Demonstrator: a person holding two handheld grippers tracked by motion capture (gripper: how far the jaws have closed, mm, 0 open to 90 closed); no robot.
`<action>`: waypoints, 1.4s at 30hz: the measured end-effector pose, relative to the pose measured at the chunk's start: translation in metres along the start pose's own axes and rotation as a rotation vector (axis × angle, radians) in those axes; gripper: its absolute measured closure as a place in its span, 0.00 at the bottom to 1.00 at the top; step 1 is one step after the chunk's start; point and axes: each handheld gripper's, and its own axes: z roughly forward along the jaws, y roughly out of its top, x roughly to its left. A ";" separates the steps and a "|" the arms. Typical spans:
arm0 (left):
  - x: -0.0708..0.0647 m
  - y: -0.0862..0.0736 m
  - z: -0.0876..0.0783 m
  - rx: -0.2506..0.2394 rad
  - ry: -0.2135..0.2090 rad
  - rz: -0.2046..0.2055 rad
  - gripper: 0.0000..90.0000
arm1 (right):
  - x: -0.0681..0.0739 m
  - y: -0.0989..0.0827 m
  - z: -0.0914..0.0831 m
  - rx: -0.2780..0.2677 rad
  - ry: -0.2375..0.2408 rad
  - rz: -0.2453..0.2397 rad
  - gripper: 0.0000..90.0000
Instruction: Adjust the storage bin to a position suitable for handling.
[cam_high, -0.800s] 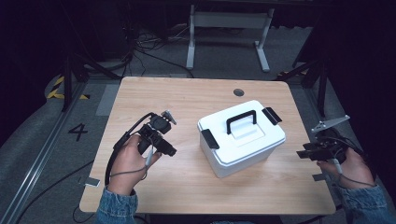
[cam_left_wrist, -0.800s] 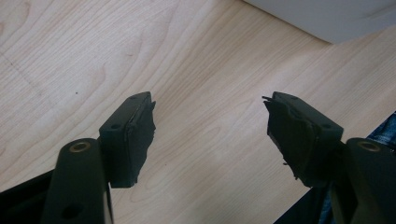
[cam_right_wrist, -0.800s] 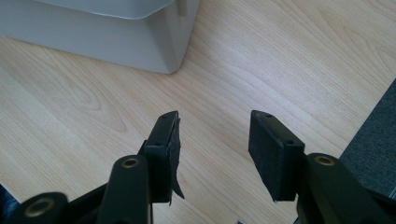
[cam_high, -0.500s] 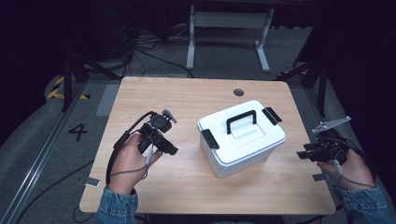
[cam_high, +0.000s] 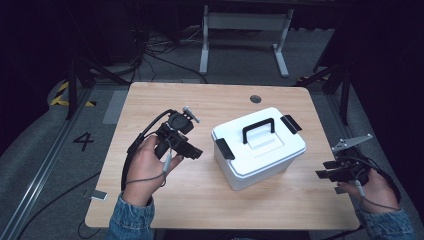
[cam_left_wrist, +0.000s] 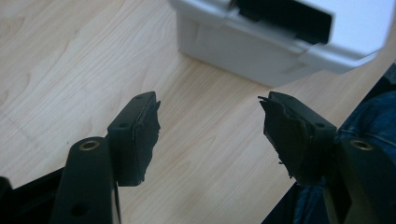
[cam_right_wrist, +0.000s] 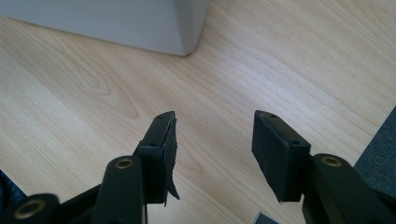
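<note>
A white lidded box (cam_high: 260, 147) with a black carry handle (cam_high: 259, 129) and black side latches stands right of the table's centre. My left gripper (cam_high: 192, 151) hovers just left of the box, open, with nothing between its jaws; in the left gripper view it (cam_left_wrist: 209, 114) looks at the box's near wall and a black latch (cam_left_wrist: 285, 16). My right gripper (cam_high: 326, 169) is held at the table's right edge, apart from the box, also open and empty. The right gripper view shows the gripper (cam_right_wrist: 214, 128) above bare wood with a box corner (cam_right_wrist: 184, 28) ahead.
The wooden table (cam_high: 150, 100) has a round cable hole (cam_high: 255, 99) at the back. A small tag (cam_high: 99, 195) lies at the front left corner. Metal frame legs (cam_high: 245, 35) and cables sit on the floor behind. Denim sleeves (cam_high: 130, 222) come in at the bottom.
My left gripper has eased slightly toward the box. The right gripper and the box have stayed where they were.
</note>
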 end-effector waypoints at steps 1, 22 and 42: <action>-0.002 0.002 -0.001 -0.008 -0.005 0.015 0.40 | 0.001 -0.002 0.000 0.006 0.002 0.004 0.55; -0.020 0.067 0.009 -0.041 -0.031 0.137 0.43 | 0.010 -0.013 0.000 0.016 -0.006 0.008 0.54; -0.019 0.138 0.055 -0.059 -0.177 0.206 0.56 | 0.004 -0.012 0.001 0.009 0.008 0.008 0.54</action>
